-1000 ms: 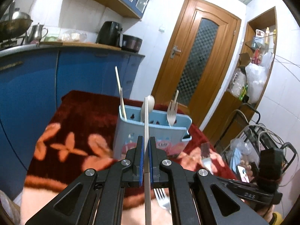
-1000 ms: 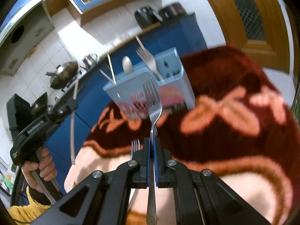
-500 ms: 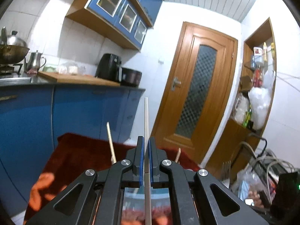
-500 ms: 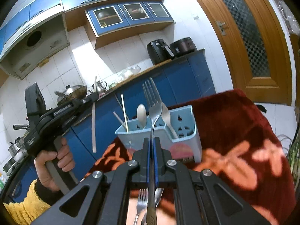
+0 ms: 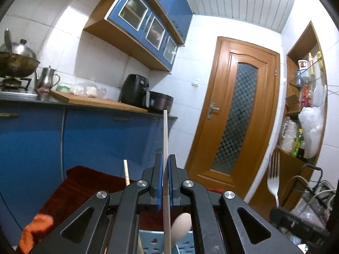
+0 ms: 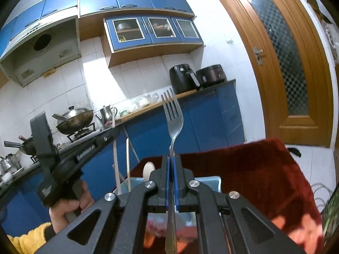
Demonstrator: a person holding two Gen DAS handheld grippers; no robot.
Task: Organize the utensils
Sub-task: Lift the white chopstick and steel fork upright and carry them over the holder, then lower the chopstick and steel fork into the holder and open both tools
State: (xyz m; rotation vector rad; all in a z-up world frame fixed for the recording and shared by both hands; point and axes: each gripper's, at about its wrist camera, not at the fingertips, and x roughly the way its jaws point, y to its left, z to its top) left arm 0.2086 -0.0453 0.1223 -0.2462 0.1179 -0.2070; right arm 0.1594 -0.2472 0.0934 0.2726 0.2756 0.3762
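Clamping a chopstick — left tongs; right tongs — a fork.

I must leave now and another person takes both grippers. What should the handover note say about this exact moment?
Left gripper: fingers shut on one chopstick, held upright above the light blue utensil holder.
Right gripper: fingers shut on a metal fork, tines up, also above the holder.
Holder stands on the red floral cloth; a spoon and another chopstick already stand in it.
Left to do: lower the held chopstick and fork into the holder's compartments and let go.
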